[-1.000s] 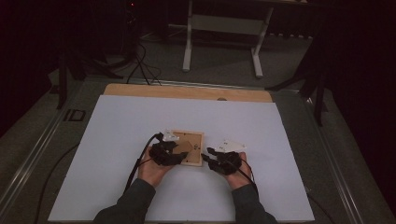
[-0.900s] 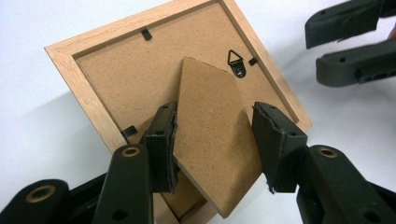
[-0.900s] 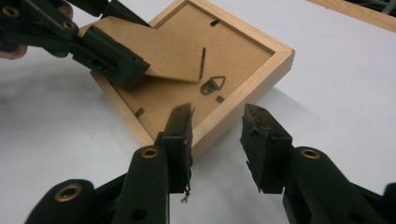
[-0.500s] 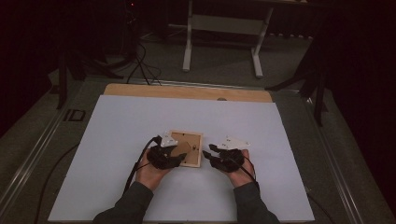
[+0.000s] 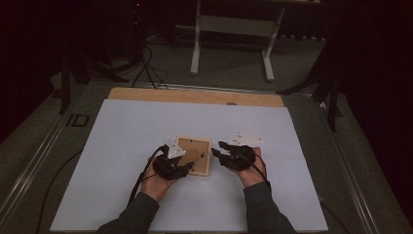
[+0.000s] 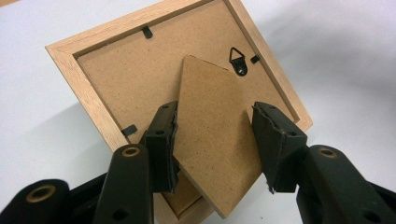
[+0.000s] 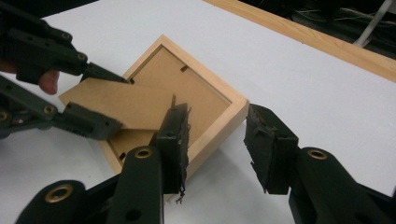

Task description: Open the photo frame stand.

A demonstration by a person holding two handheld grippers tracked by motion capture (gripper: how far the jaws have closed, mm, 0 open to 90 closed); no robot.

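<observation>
Wooden picture frame (image 5: pixel 194 155) lying face-down, centre of tabletop (image 5: pixel 122 126). Left tool (image 6: pixel 212 133) straddling its easel stand (image 6: pixel 212 140), jaws parted; right tool (image 7: pixel 217 140) hovering open, empty.

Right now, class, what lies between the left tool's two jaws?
The frame's fold-out cardboard stand lies between the left tool's jaws, seen in the left gripper view.

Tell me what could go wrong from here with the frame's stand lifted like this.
1. The left gripper has its jaws on either side of the easel stand, which is swung up off the picture frame; pulling further could strain or snap its hinge.
2. The right gripper is open over the frame's corner and clamps nothing, so the frame may slide on the smooth white table sheet.
</observation>
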